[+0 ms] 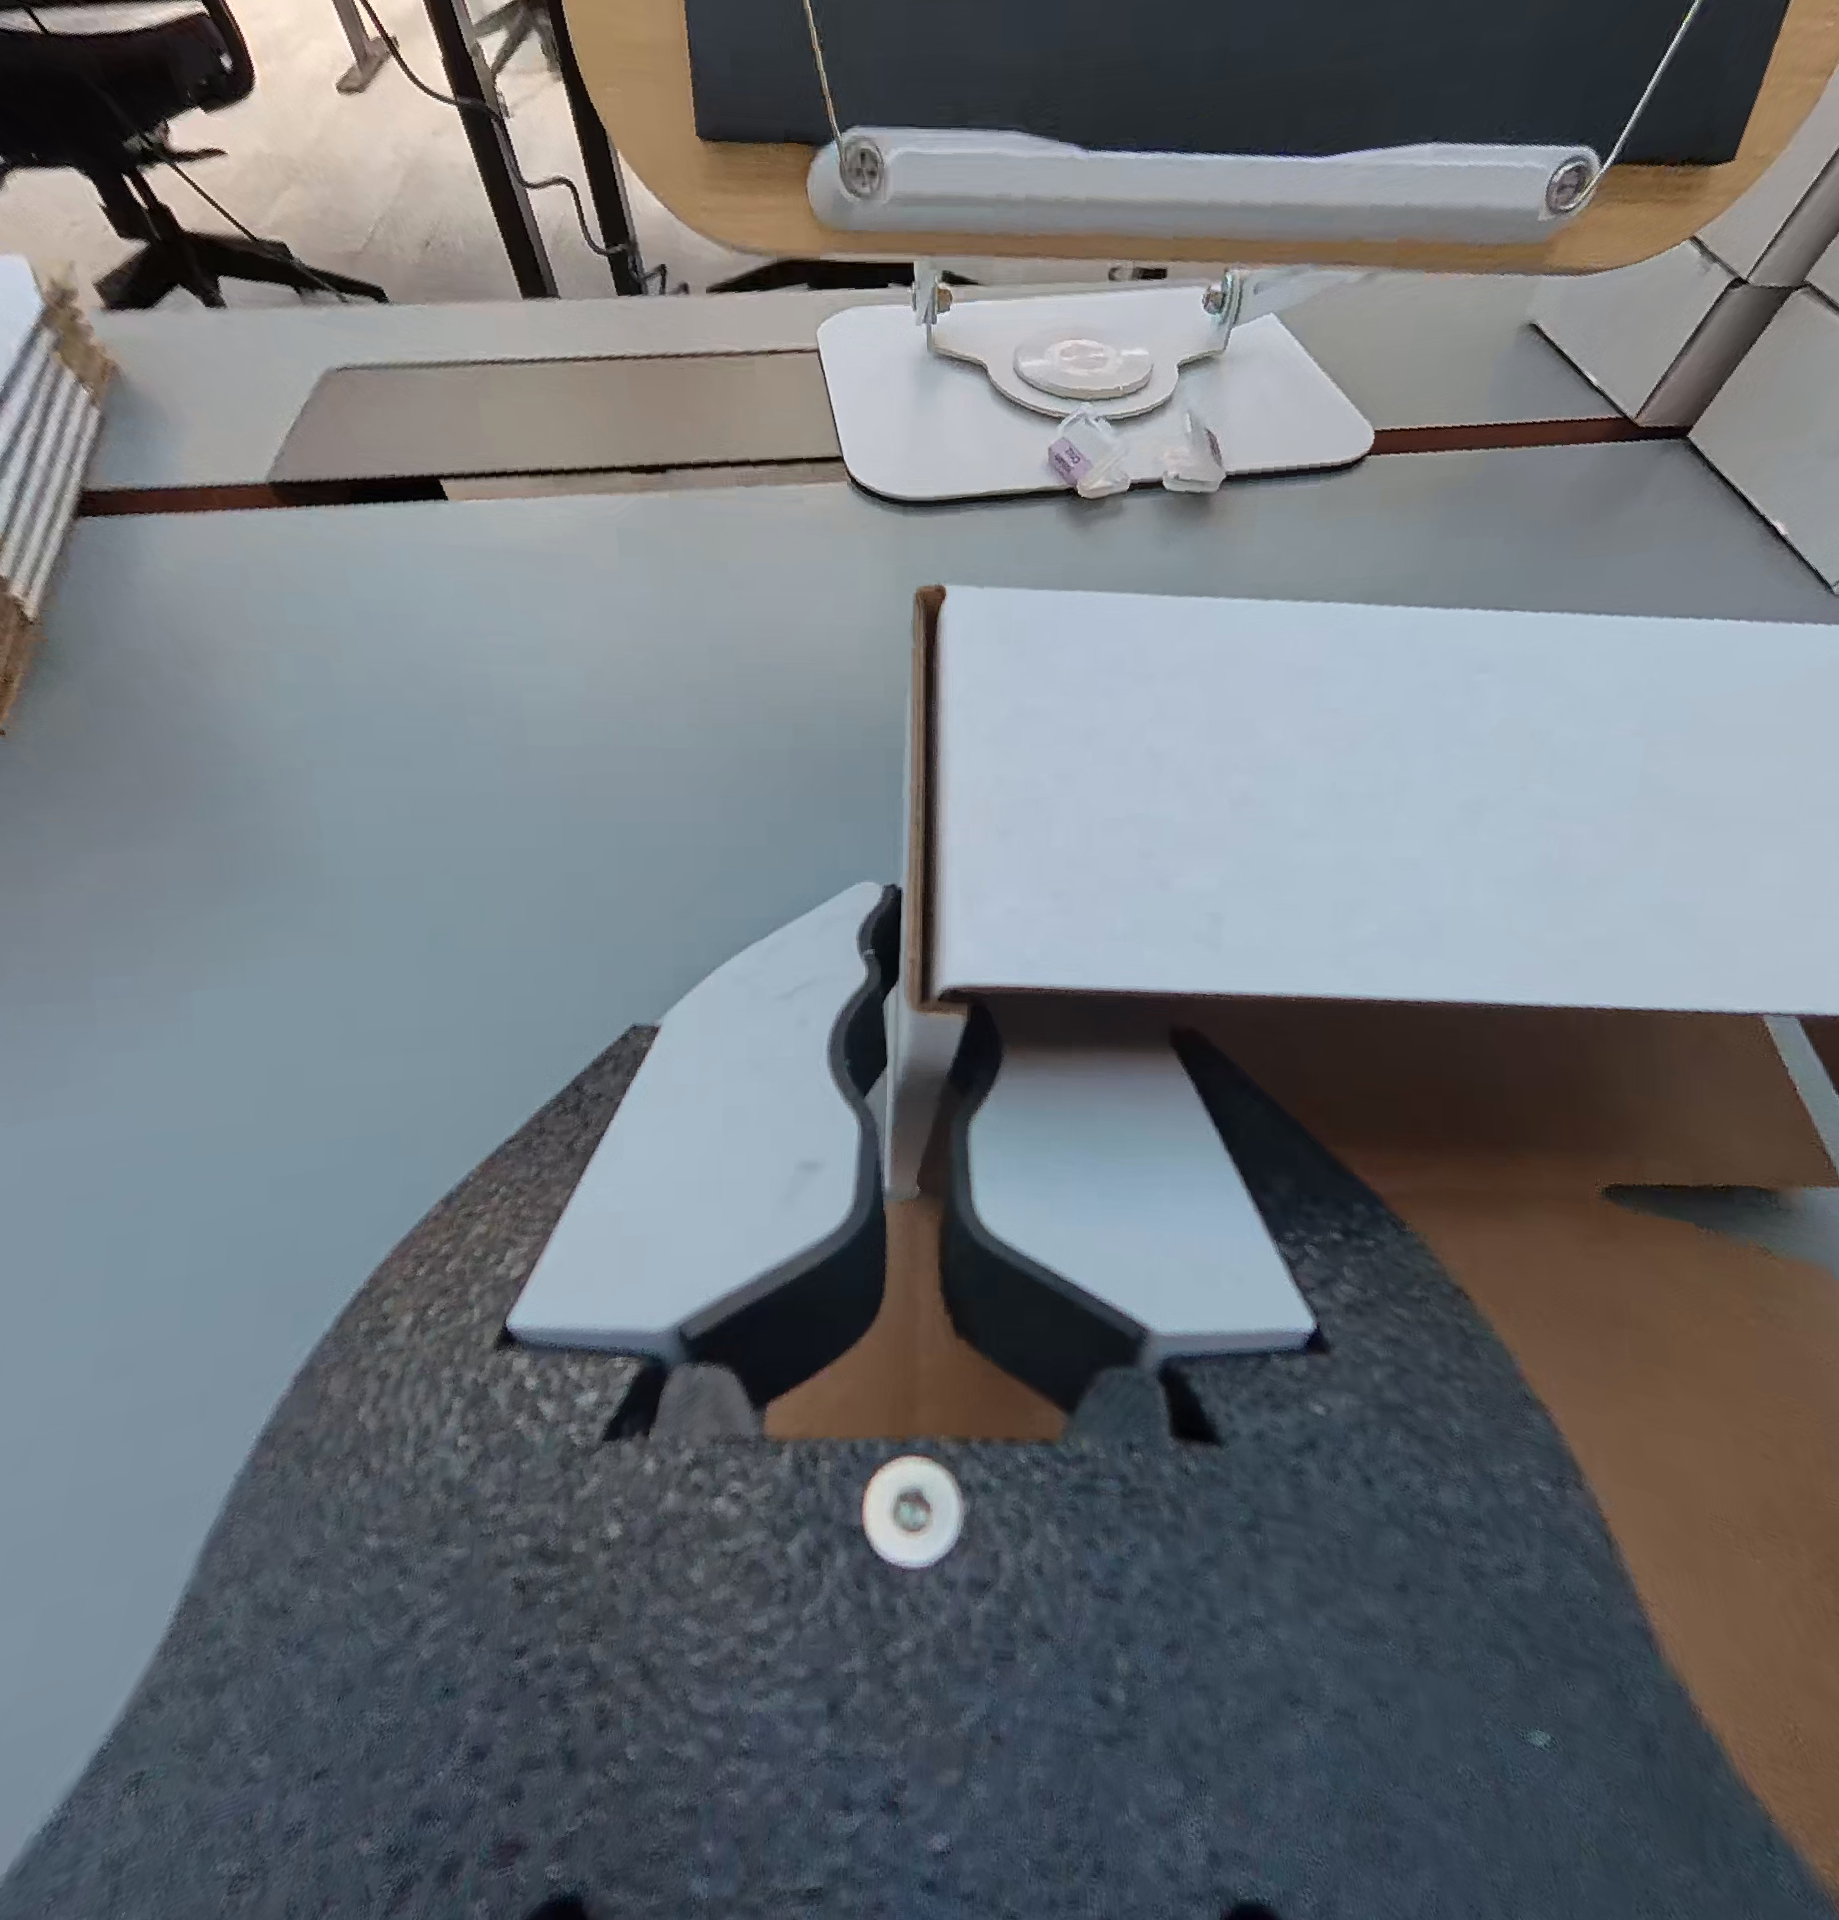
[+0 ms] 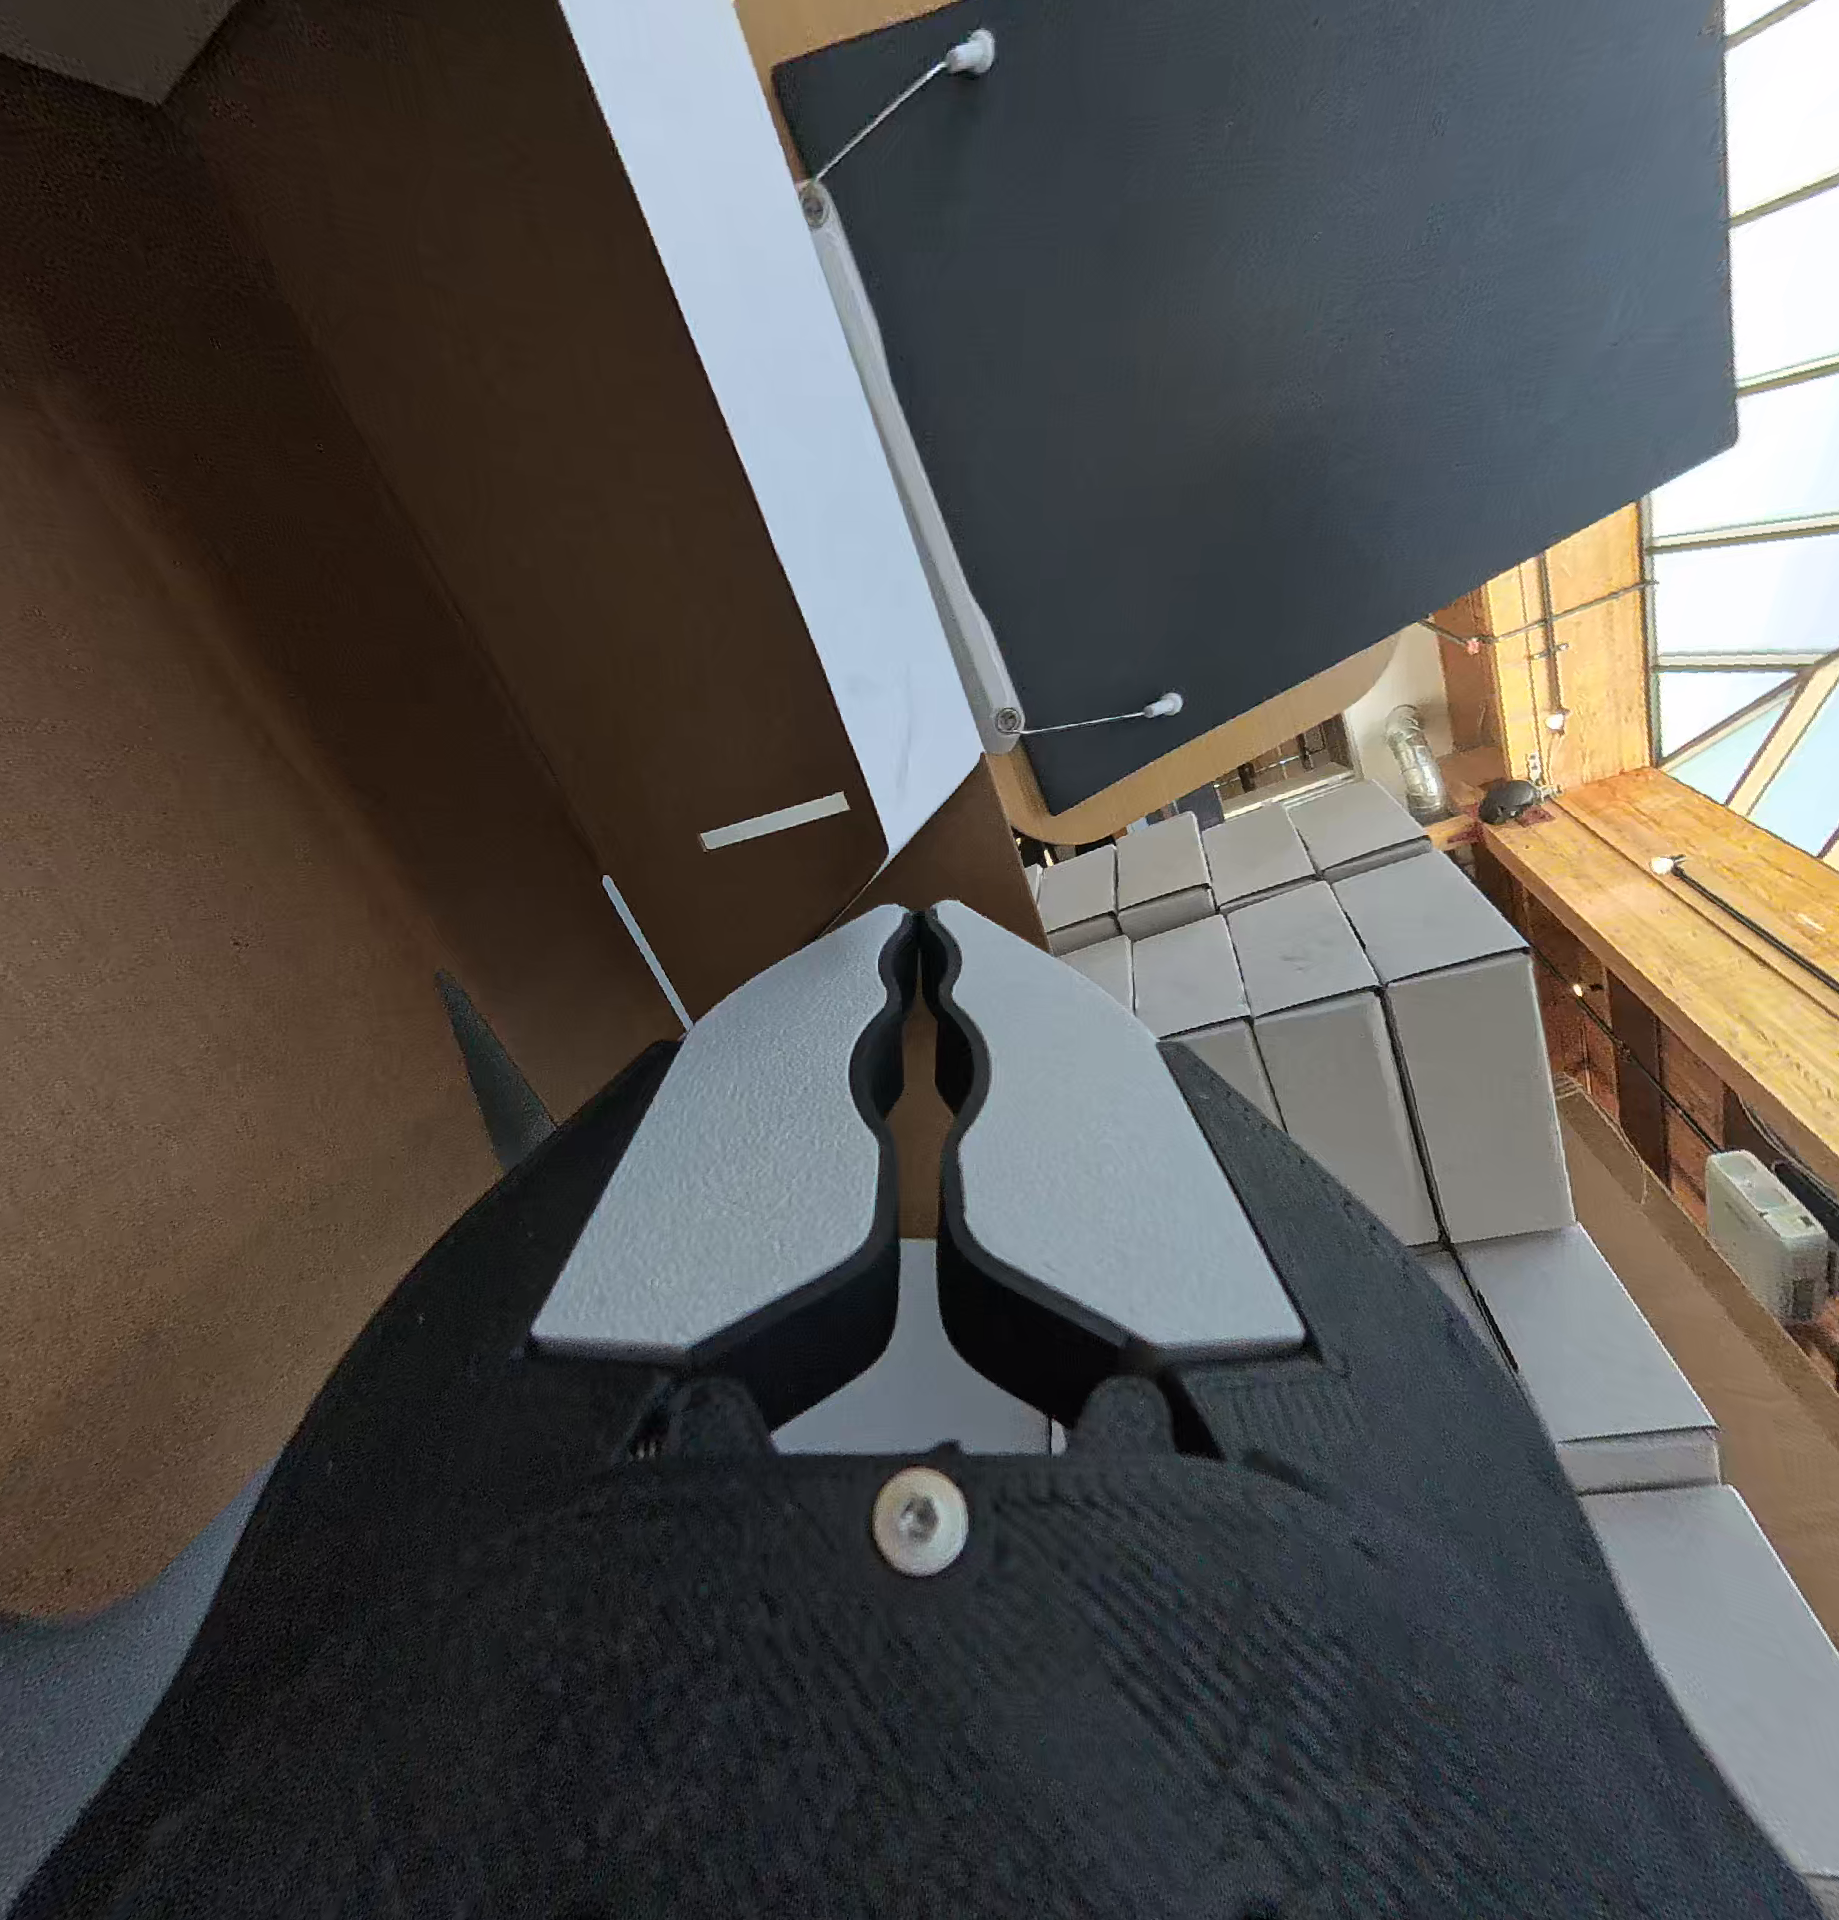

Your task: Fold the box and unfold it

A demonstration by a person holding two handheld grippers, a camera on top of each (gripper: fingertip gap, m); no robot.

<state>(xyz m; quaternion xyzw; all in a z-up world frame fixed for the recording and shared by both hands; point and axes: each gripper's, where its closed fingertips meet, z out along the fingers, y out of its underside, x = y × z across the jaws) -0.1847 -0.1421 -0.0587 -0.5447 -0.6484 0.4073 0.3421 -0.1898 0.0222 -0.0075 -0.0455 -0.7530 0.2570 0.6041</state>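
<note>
The grey desk (image 1: 375,831) carries the box (image 1: 1393,800), a cardboard one, white outside and brown inside, half folded: one white panel stands up over the brown sheet lying flat. A stack of white folded boxes (image 2: 1341,1039) stands at the desk's right side, and a pile of flat cardboard sheets (image 1: 21,468) lies at the far left. The left gripper (image 1: 920,997) is clamped on the box's upright side wall, one finger each side. The right gripper (image 2: 920,935) is closed at the box's raised edge; whether cardboard sits between its tips I cannot tell. No writing is readable.
</note>
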